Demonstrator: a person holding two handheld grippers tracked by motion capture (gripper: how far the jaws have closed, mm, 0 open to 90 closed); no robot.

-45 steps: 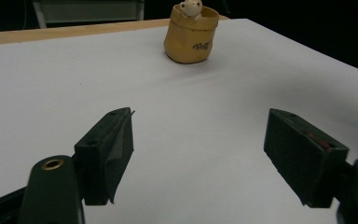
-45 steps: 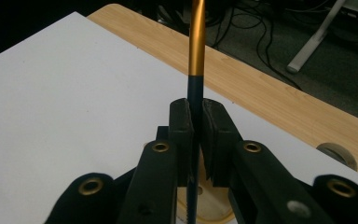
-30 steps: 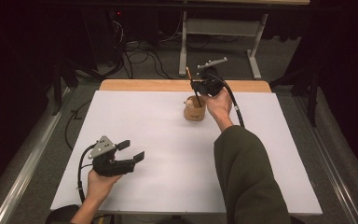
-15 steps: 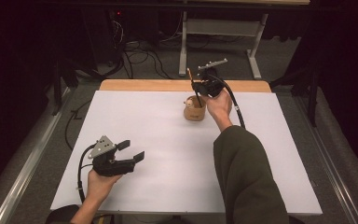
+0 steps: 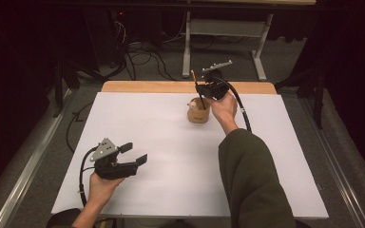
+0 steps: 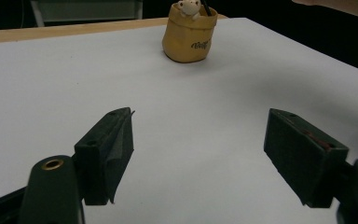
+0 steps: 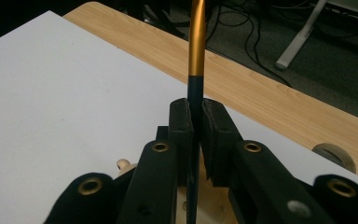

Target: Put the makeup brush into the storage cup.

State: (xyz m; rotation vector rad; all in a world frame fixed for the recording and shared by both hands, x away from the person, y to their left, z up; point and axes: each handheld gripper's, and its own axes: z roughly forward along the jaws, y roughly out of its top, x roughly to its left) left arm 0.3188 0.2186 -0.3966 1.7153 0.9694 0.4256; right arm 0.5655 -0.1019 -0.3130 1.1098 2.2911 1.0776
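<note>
Right gripper (image 5: pixel 201 89) over far part of white tabletop (image 5: pixel 171 142), clamped on thin black-and-gold pen (image 7: pixel 196 70); black pads pressed flat against dark lower shaft, gold upper part rising above them. Pen's lower end down inside small tan pouch-shaped holder (image 5: pixel 198 113) with pale animal figure (image 6: pixel 189 7) at its rim. Holder upright on tabletop, near bare wooden strip (image 5: pixel 147 87) along far edge. Left gripper (image 5: pixel 133 153) well apart at near left, held just above tabletop, jaws wide apart, nothing between them.
</note>
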